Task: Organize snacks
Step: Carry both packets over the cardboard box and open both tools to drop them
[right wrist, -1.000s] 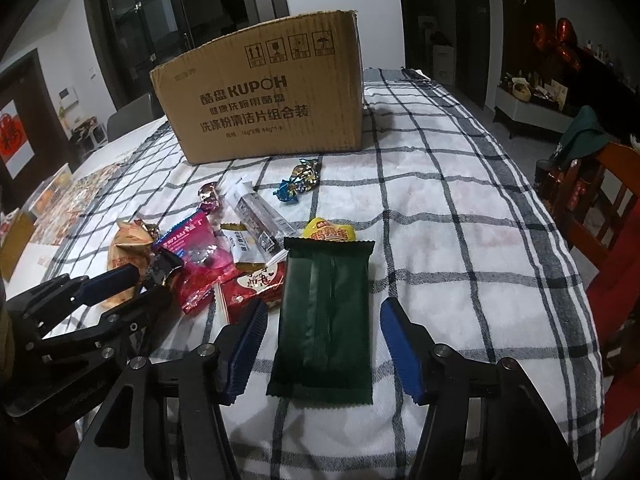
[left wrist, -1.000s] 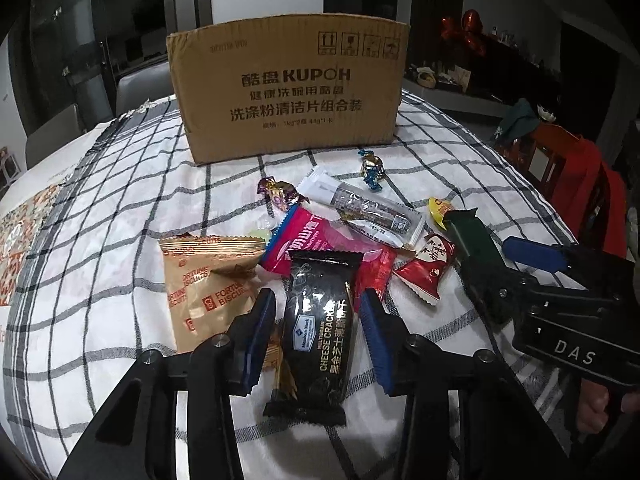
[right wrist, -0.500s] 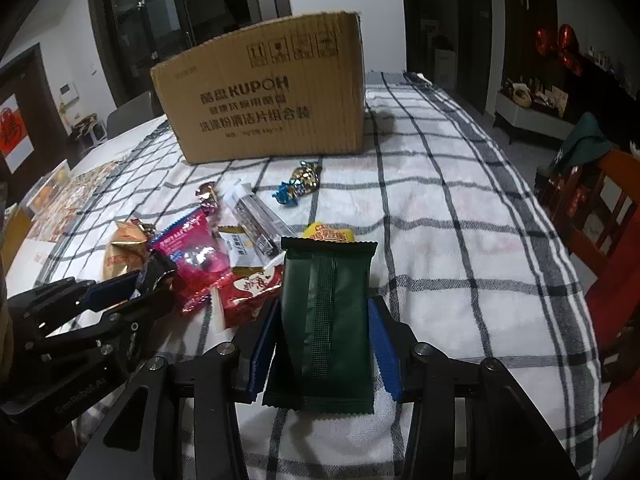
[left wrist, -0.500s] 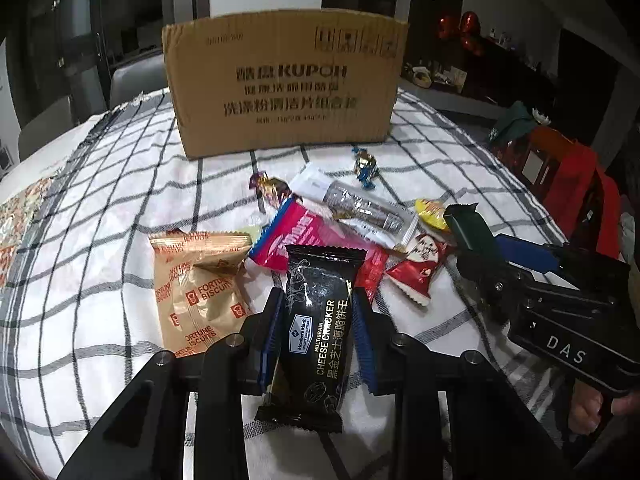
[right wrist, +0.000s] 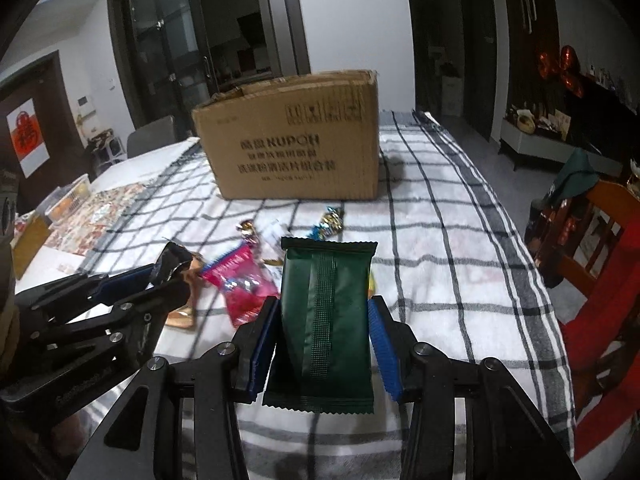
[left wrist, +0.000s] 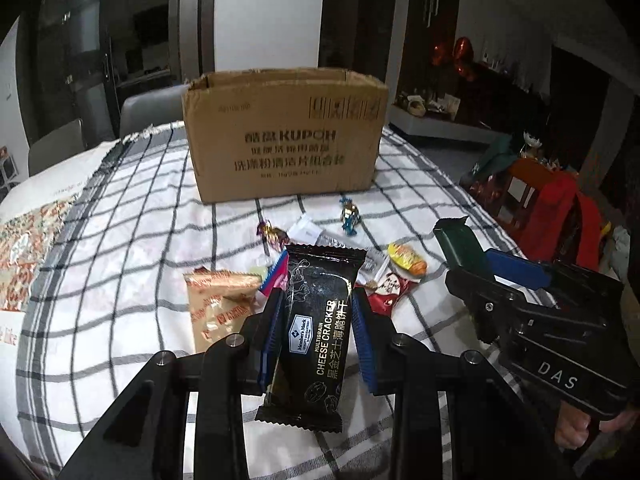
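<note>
Checked cloth [left wrist: 132, 240] covers the table, dim room behind, and a brown open-topped carton [left wrist: 286, 142] stands at the far end with its printed side facing us. Left gripper [left wrist: 318, 330] has its blue pads pinched in on the long edges of a black cracker pack [left wrist: 318, 320], jaws narrow, pack clear of the cloth; its long axis runs straight away from the hand, the far crimped end aimed at the carton and tipped upward, the near end hanging below the fingers. Right gripper [right wrist: 324, 338], same story: jaws closed in on a dark green pack [right wrist: 326, 320], seam side up, long axis along the fingers, far end toward the carton, held above the table. From the left view that green pack [left wrist: 460, 242] shows off to the right, poking out past the other tool. Down on the cloth between the grippers and the carton lies the loose pile: a tan biscuit bag [left wrist: 220, 304], a pink pouch [right wrist: 240, 282], a small red packet [left wrist: 388, 288], a yellow sweet [left wrist: 406, 258], a blue-gold candy [left wrist: 349, 216] nearest the carton. A red chair [right wrist: 600, 272] stands off the table's right edge.
</note>
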A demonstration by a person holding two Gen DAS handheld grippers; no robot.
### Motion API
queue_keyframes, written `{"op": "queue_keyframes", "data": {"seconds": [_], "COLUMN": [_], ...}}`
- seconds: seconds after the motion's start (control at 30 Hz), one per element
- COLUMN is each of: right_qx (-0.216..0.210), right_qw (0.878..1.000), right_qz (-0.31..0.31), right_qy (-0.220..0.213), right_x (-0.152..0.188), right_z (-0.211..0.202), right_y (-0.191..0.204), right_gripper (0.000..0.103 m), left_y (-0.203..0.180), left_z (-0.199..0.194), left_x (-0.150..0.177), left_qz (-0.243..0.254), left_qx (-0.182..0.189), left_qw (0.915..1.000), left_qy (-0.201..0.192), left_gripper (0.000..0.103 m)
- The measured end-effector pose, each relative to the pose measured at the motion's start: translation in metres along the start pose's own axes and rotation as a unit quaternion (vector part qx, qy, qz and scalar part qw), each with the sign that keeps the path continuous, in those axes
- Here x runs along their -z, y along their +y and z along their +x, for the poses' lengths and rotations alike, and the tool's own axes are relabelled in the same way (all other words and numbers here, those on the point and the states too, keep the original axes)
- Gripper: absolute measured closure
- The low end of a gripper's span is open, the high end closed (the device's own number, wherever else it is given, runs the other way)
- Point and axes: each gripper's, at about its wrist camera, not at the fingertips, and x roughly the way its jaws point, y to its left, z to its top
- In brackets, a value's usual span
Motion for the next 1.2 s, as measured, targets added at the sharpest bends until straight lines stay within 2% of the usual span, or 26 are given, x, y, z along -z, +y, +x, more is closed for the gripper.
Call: {"op": "queue_keyframes", "data": {"seconds": [0.17, 0.43, 0.77, 1.2], "right_qx": [-0.012, -0.028, -0.036, -0.041], "right_qw": [1.000, 0.999, 0.997, 0.996], "right_qz": [-0.003, 0.003, -0.006, -0.013], "right_qy": [-0.013, -0.031, -0.067, -0.081], "right_x": [-0.010, -0.033, -0.092, -0.171], "right_z": [-0.011, -0.019, -0.012, 0.018], "right_y": [0.005, 0.006, 0.010, 0.010], "right_gripper": [0.057, 0.057, 0.057, 0.057], "left_y": [0.002, 0.009, 0.025, 0.055], "left_z": [-0.017, -0.030, -0.032, -0.010], "left_x": [-0.013, -0.045, -0.103, -0.170], "left_qz": [0.005, 0.002, 0.010, 0.009], "left_qx": [-0.004, 0.017, 0.018, 0.007], "left_qw": [0.9998, 0.9987, 0.9962, 0.9954], "left_qy": [-0.021, -0.048, -0.085, -0.095], "left_gripper": [0.070, 0.070, 0.070, 0.070]}}
